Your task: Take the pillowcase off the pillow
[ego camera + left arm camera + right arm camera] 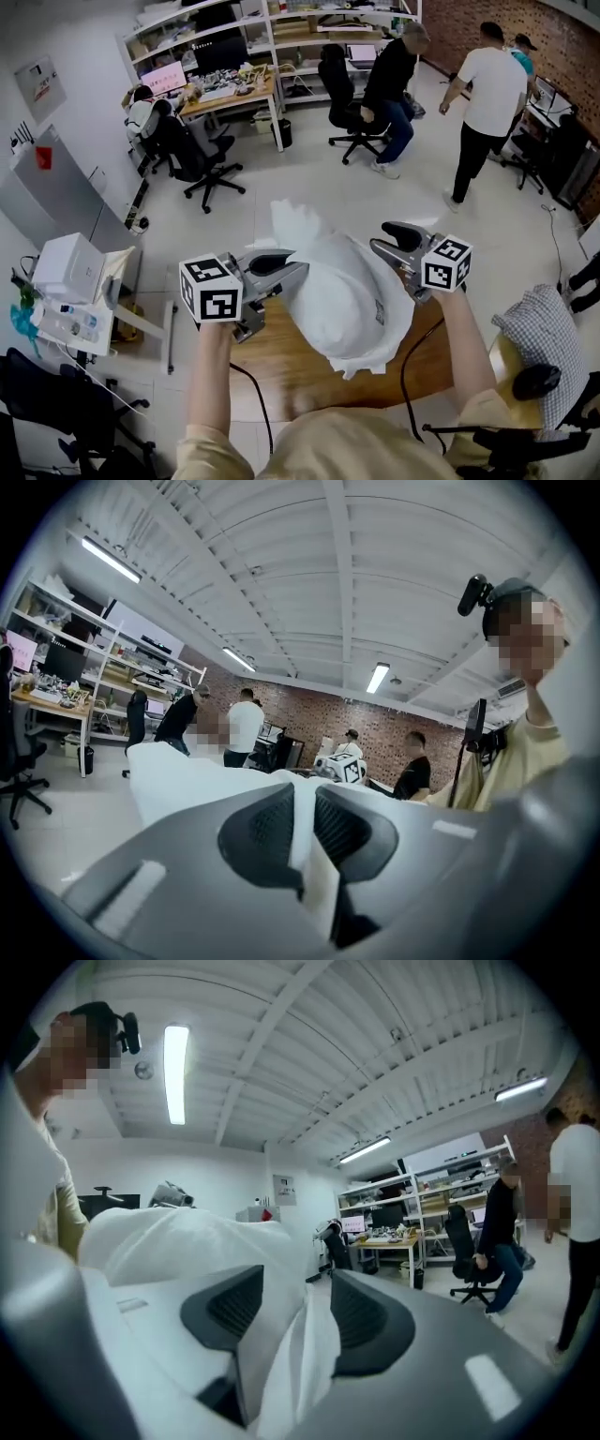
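Left hand-held gripper [279, 266] pinches the pillowcase [342, 291]; right hand-held gripper [394, 246] gapes half-wide around its cloth, best clamp before pulling.

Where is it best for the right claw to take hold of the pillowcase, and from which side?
Grip the slack fold of the pillowcase lying between the open jaws of the right claw, coming from the right. It is thin and loose there, and the left claw pins the opposite side.
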Tool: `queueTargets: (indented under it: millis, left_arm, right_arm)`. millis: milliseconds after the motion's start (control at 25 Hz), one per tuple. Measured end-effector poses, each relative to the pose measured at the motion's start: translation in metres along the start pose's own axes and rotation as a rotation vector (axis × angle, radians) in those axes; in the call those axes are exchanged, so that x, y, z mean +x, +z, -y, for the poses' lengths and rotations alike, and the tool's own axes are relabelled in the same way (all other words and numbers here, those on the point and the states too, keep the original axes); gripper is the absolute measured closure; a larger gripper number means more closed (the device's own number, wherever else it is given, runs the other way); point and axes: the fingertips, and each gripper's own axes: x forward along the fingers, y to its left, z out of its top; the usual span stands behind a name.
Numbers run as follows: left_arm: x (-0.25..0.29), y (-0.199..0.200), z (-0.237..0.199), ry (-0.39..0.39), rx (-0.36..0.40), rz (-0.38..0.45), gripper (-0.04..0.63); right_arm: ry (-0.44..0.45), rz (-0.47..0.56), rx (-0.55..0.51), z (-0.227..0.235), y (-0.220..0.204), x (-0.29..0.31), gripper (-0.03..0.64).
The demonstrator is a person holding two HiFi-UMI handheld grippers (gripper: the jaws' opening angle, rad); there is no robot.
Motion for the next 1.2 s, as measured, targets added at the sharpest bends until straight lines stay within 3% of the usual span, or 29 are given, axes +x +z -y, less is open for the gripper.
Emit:
queueTargets:
  millis: [120,360,480,680,760,880,1000,1120,1200]
  left_arm:
    - [0.016,0.001,0.006,0.000,0.008,-0.009,0.561]
    - [0.024,0.002,0.015,0.011,0.021,-0.011,0.561]
    - [0.023,-0.001,0.014,0.012,0.021,-0.002,0.561]
    - [0.022,0.003,0.016,-0.013,-0.031,0.028,0.561]
    - [0.026,0.001,0.017,-0.007,-0.033,0.028,0.561]
    - [0.035,-0.005,0.011,0.004,-0.032,0.014,0.561]
    - [0.029,-0.003,0.002,0.017,-0.071,0.051,0.561]
    - [0.027,0.000,-0.009,0.038,-0.064,0.068,0.561]
    - [0.032,0.004,-0.024,0.054,-0.055,0.064,0.561]
  right_arm:
    - [0.016,-0.044,0.057,0.033,-0.008,0.034,0.393]
    - [0.073,-0.296,0.157,0.064,-0.087,0.088,0.427]
    - [0.083,-0.384,0.196,0.081,-0.136,0.097,0.579]
    - [-0.111,-0.576,0.159,0.155,-0.244,0.084,0.601]
    - [-0.179,-0.617,0.213,0.180,-0.291,0.066,0.601]
    - [-0.206,-0.524,0.346,0.192,-0.313,0.053,0.600]
    - [-0.243,-0.328,0.386,0.188,-0.270,0.051,0.565]
    - [-0.255,-0.191,0.331,0.175,-0.211,0.030,0.525]
    - [-0.228,-0.133,0.267,0.156,-0.171,0.011,0.457]
